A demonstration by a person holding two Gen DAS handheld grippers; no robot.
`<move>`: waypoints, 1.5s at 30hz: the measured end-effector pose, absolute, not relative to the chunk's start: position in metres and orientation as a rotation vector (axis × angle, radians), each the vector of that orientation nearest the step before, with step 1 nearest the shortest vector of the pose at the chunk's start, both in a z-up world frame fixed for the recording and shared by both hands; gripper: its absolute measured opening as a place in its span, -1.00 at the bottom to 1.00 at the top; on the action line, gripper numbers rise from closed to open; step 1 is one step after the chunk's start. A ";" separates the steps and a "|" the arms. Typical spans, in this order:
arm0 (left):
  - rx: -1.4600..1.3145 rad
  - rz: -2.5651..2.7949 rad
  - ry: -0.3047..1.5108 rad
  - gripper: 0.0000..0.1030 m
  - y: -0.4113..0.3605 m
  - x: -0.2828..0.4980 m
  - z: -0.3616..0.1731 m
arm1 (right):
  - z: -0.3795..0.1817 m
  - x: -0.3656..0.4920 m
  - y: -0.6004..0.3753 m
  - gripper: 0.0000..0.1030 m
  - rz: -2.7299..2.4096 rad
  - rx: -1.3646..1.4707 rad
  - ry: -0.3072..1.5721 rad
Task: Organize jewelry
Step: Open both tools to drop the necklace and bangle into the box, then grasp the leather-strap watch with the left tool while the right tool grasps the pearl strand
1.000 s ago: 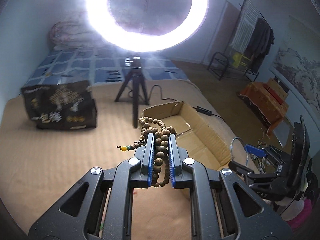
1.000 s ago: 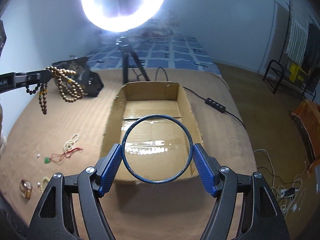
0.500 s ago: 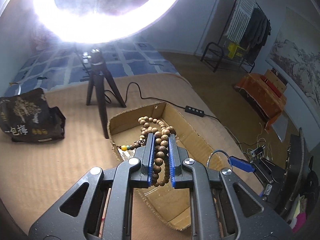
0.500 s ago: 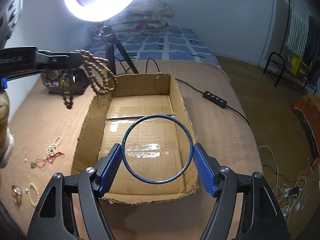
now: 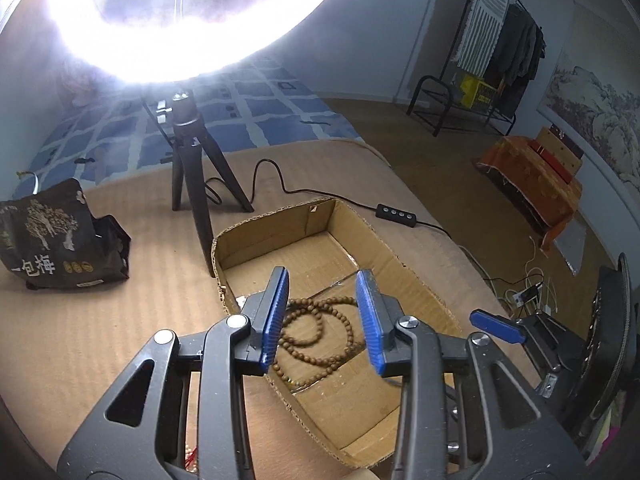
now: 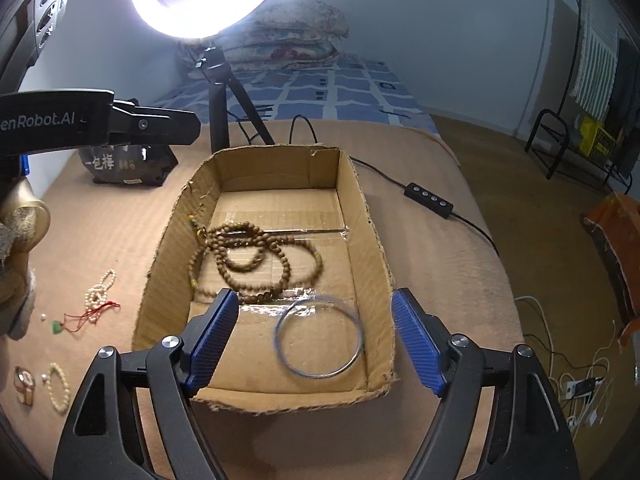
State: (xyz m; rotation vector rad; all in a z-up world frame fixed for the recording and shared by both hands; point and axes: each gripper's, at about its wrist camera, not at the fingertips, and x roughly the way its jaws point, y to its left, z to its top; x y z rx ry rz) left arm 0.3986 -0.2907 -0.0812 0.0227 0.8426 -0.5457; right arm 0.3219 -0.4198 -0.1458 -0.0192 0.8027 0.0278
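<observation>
Both pieces have dropped since the earlier frame: a second ago I had the wooden bead necklace (image 6: 252, 258) pinched in my left gripper (image 5: 322, 314) and the blue bangle (image 6: 319, 338) spanning my right gripper (image 6: 312, 338); now both lie loose on the floor of the cardboard box (image 6: 362, 216).

That box, on the tan bed (image 6: 432, 248), sits straight ahead of and below both grippers, and I judge I hovered over it so each piece would fall inside rather than onto the bedding. My left gripper's jaws have just been opening and stand apart with nothing between them, the beads coiled on the cardboard beneath. My right gripper's jaws have just been opening too; they stand wide and empty, with the bangle flat just past the fingertips, nearer the right pad, its outline slightly blurred.

Off to my right gripper's left, outside the box, wait a pearl strand (image 6: 97, 290), a red-corded green pendant (image 6: 82, 318) and a pale bead bracelet (image 6: 59, 388).
</observation>
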 end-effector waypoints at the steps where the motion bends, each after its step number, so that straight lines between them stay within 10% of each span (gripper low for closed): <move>1: 0.026 -0.543 0.840 -0.32 -0.289 0.396 -0.079 | -0.145 0.320 -0.420 0.53 0.029 -0.015 0.801; 23: 0.066 -0.458 0.697 -0.32 -0.186 0.313 0.007 | -0.080 0.255 -0.388 0.53 0.040 -0.016 0.718; 29: 0.053 -0.412 0.660 0.01 -0.122 0.283 0.020 | -0.072 0.238 -0.365 0.53 0.087 -0.030 0.700; 45: 0.025 -0.338 0.766 0.01 0.001 0.204 -0.049 | -0.092 0.246 -0.288 0.53 0.213 -0.080 0.766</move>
